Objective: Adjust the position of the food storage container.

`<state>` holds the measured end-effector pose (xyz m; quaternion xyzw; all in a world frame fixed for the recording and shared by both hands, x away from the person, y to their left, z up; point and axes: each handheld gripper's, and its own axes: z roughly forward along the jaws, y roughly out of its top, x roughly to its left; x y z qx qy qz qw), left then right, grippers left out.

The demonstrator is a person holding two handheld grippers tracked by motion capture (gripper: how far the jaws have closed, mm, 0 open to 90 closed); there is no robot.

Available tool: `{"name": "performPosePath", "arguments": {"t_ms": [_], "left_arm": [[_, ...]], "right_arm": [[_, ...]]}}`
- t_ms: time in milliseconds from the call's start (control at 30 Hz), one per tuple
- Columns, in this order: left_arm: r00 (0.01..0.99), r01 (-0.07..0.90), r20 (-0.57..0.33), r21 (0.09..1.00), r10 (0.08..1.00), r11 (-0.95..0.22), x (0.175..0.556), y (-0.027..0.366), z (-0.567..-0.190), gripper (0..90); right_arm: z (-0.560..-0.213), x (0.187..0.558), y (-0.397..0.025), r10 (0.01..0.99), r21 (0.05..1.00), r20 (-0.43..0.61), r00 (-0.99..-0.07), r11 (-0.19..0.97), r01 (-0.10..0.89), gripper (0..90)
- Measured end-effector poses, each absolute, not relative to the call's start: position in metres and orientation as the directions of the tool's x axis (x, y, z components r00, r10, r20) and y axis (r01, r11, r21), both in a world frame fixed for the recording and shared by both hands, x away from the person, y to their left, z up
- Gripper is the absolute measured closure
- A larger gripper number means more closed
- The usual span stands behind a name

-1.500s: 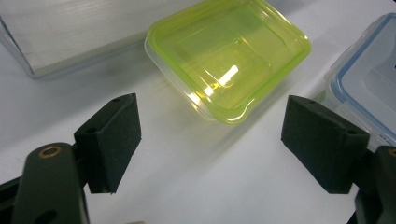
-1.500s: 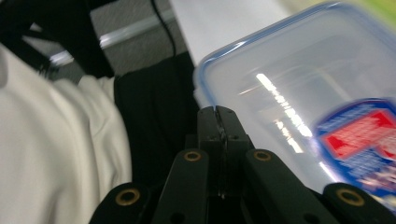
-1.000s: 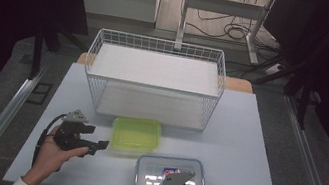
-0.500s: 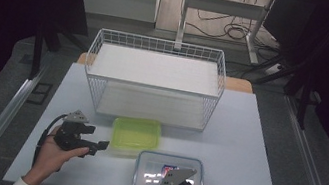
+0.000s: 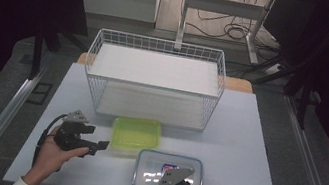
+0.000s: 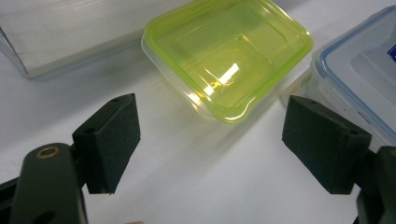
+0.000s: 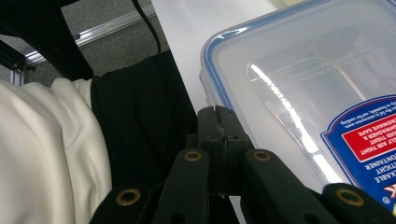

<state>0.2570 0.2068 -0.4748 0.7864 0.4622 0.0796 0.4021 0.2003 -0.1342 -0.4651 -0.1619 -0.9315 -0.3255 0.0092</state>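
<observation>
while the left claw (image 6: pixel 210 140) gapes wide just short of the green container (image 6: pixel 229 56) on the counter (image 5: pixel 253 153), the right claw (image 7: pixel 218 140) sits pressed closed, empty, over the blue-rimmed container (image 7: pixel 299 84).

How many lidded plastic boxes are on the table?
2. The green box sits in front of the wire basket, near the left gripper. The blue-rimmed box lies just right of it, at the near edge.
</observation>
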Motion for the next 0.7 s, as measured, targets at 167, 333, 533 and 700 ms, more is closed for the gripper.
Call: {"name": "performPosePath", "arguments": {"t_ms": [167,333,533,700], "left_arm": [[0.572,0.657,-0.246,0.709,0.783,-0.257,0.254,0.203,-0.472,18.7],[0.583,0.652,-0.270,0.718,0.766,-0.243,0.251,0.197,-0.467,18.2],[0.583,0.661,-0.282,0.711,0.762,-0.242,0.248,0.190,-0.466,17.8],[0.588,0.661,-0.284,0.708,0.757,-0.248,0.248,0.187,-0.467,17.4]], "right_arm": [[-0.463,0.199,-0.137,0.290,0.606,0.121,-0.949,0.736,0.302,89.0],[-0.440,0.208,-0.165,0.375,0.684,0.106,-0.921,0.644,0.341,88.9],[-0.430,0.228,-0.216,0.516,0.739,0.145,-0.844,0.510,0.440,88.7],[-0.433,0.239,-0.243,0.574,0.742,0.185,-0.798,0.451,0.496,87.6]]}}
